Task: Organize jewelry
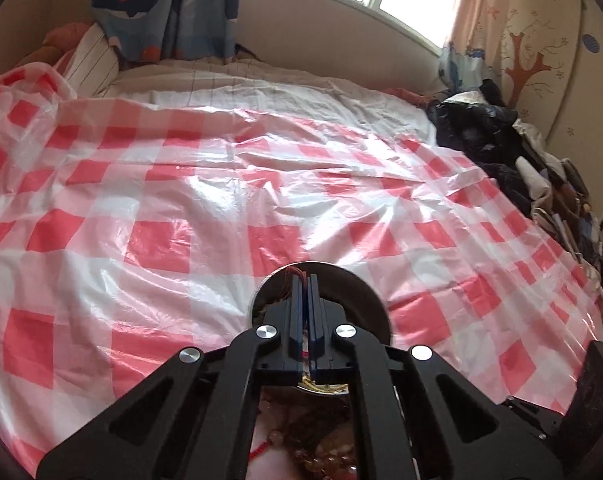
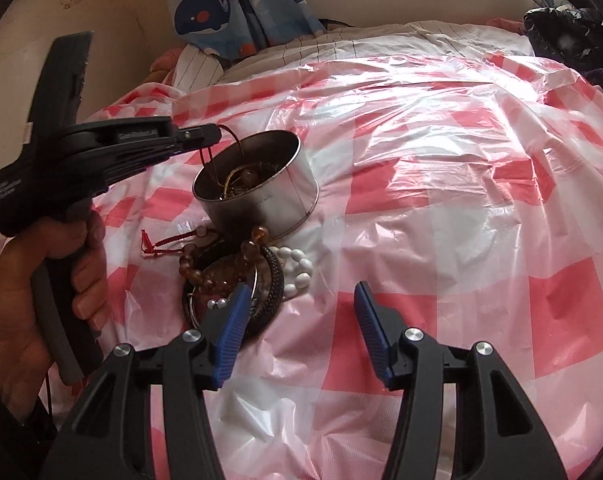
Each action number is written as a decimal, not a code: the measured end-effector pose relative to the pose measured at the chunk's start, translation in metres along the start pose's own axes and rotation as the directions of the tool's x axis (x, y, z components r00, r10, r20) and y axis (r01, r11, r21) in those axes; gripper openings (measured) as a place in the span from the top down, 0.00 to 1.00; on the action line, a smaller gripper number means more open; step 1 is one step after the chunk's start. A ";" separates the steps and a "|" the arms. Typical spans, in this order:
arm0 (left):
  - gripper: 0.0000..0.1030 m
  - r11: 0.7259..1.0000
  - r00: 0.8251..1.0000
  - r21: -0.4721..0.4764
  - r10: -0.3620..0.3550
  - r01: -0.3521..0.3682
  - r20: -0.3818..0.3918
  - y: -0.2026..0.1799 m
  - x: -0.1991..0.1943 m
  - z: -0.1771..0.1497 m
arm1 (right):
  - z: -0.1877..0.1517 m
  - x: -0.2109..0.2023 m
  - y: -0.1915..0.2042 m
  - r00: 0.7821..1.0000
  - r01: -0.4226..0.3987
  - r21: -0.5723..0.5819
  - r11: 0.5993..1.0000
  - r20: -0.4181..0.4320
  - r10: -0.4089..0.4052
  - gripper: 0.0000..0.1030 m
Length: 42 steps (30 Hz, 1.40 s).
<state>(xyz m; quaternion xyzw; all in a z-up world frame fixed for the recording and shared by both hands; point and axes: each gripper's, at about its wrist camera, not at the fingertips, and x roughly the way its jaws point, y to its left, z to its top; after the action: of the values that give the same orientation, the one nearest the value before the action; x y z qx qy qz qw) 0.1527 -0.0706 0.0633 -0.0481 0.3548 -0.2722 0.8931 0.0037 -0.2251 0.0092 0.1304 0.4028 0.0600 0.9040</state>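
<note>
A round metal tin stands on the red-and-white checked plastic sheet and holds some jewelry. My left gripper is over the tin's left rim, shut on a thin dark red cord that hangs into the tin. In the left wrist view the gripper is shut, red cord at its tips, the tin just below. A heap of bead bracelets and bangles with a white bead bracelet lies in front of the tin. My right gripper is open, its left finger over the heap.
The sheet covers a bed. Striped pillows and whale-print curtains are at the far end. Dark clothes and bags are piled along the bed's right side. A red tassel cord lies left of the heap.
</note>
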 end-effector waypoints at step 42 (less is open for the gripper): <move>0.40 0.995 0.989 0.027 0.098 -0.095 -0.107 0.018 -0.071 -0.082 | 0.023 0.021 0.019 0.999 -0.044 -0.058 0.997 0.022 0.045 0.40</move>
<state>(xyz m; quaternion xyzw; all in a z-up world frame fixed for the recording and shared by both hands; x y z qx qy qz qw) 0.0640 -0.0096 0.0400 -0.0063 0.4016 -0.2348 0.8852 0.0349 -0.2070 0.0140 0.1137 0.3875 0.0903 0.9104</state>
